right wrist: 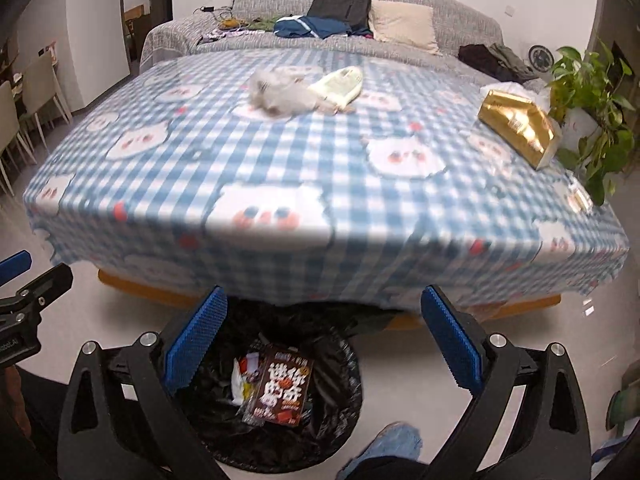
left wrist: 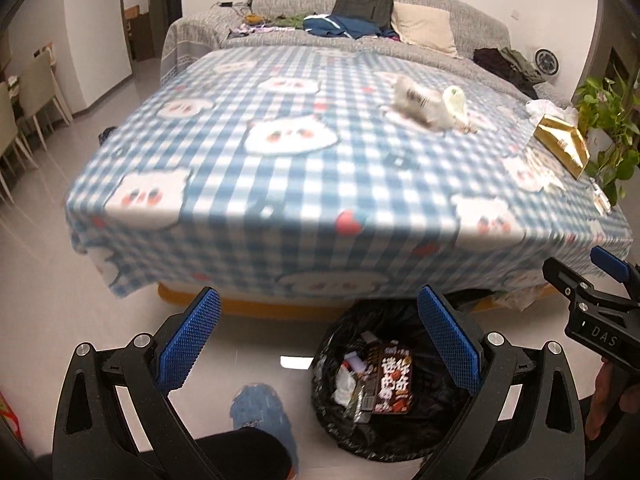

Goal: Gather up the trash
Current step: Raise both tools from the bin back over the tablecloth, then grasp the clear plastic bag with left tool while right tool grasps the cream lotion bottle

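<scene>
A black-lined trash bin [left wrist: 436, 432] [right wrist: 340, 400] stands on the floor in front of the table, holding a dark snack box [left wrist: 392, 378] [right wrist: 284, 388] and wrappers. Crumpled white trash [left wrist: 416, 102] [right wrist: 280, 94] and a pale green wrapper [left wrist: 456, 102] [right wrist: 340, 84] lie on the blue checked tablecloth [left wrist: 280, 168] [right wrist: 280, 168]. My left gripper [left wrist: 318, 336] is open and empty above the floor left of the bin. My right gripper [right wrist: 322, 336] is open and empty above the bin; it also shows at the right of the left wrist view [left wrist: 588, 280].
A gold tissue box [left wrist: 562, 144] [right wrist: 520, 128] sits at the table's right side beside a potted plant [right wrist: 592, 120]. A grey sofa [right wrist: 360, 12] with a backpack and clothes stands behind. Chairs [left wrist: 24, 112] stand at left. My slippered foot [left wrist: 264, 412] is near the bin.
</scene>
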Available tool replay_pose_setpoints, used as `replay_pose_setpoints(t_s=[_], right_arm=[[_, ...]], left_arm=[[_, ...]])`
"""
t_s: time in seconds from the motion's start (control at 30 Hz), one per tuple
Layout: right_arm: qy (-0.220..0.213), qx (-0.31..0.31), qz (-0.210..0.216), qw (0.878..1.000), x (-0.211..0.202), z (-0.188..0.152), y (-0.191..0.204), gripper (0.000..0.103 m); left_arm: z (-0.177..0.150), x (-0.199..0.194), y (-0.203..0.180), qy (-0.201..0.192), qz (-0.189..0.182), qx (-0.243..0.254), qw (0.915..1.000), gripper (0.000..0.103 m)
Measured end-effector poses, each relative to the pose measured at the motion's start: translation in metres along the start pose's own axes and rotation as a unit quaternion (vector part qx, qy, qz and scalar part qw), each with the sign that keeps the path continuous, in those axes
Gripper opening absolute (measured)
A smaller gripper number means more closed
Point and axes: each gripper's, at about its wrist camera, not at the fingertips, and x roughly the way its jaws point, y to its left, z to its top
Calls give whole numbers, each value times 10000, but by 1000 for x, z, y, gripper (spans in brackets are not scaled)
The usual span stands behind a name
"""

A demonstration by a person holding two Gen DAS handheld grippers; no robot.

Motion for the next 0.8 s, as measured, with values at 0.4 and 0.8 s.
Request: replay_pose_setpoints(t_s=[0.4,0.8], right_arm=[[-84,281,28,9996,31,68,-41,94],[-43,368,-147,9992,93,131,-84,94]], left_arm=[[78,30,-58,-131,-253,312,9991,97],[161,95,-97,-191,-316,377,9986,97]])
